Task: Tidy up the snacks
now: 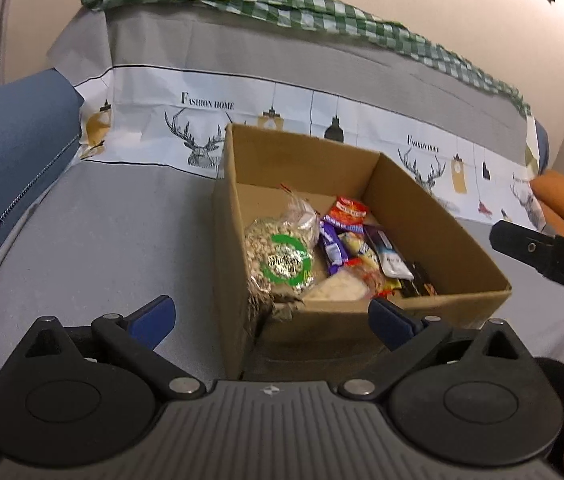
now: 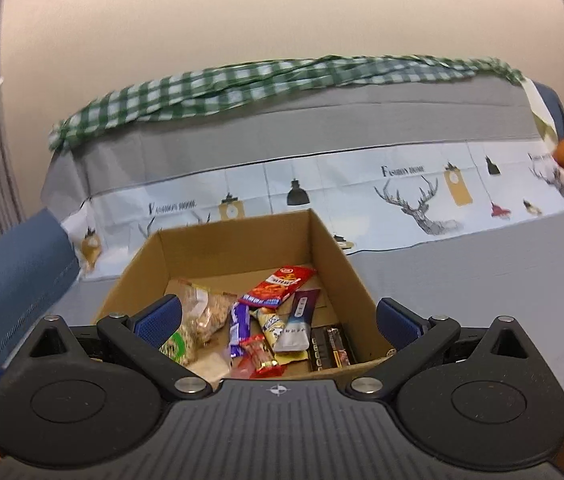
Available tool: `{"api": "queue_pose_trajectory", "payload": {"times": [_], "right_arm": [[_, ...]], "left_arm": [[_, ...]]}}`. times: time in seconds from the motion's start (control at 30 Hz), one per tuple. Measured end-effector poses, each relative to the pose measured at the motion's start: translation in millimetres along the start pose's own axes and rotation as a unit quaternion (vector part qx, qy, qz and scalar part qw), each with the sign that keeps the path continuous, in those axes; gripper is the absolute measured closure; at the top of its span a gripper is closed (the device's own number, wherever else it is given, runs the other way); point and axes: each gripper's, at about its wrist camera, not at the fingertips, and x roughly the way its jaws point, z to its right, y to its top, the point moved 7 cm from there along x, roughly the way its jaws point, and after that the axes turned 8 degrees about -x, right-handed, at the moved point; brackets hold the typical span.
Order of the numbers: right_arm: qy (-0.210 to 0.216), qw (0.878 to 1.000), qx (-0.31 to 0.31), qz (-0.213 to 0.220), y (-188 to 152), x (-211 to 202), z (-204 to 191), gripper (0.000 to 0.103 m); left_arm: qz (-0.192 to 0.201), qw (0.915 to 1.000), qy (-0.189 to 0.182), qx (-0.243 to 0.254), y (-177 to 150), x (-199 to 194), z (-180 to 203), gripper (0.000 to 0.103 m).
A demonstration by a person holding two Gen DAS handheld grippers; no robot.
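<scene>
While the snacks (image 2: 278, 320) are lying loose in the box (image 1: 434, 220) on the sofa (image 1: 102, 232), we are holding both grippers, left (image 1: 270, 316) and right (image 2: 278, 318), wide apart and empty just before its near wall. We are risking a fumble: the packets are overlapping, so a pinch may be catching two, or nudging the light box.

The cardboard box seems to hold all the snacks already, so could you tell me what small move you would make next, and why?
Probably draw both grippers back. The left gripper and right gripper are open and empty, and the snacks, such as the clear nut bag and red packet, lie inside the cardboard box.
</scene>
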Motion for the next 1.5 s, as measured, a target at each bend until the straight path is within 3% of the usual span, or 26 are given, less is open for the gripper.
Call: {"api": "queue_pose_trajectory", "payload": {"times": [0.43,1.5], "right_arm": [[0.002,0.998,-0.034,-0.053,-13,7,-8,0.001],[0.006,0.995,-0.073,-0.066,-18,13,-19,0.001]], "left_arm": [[-0.019,0.9995,0.024,0.011,-10,3,1,0.000],[-0.011,0.9995,0.026,0.011,-10,4,1,0.000]]}}
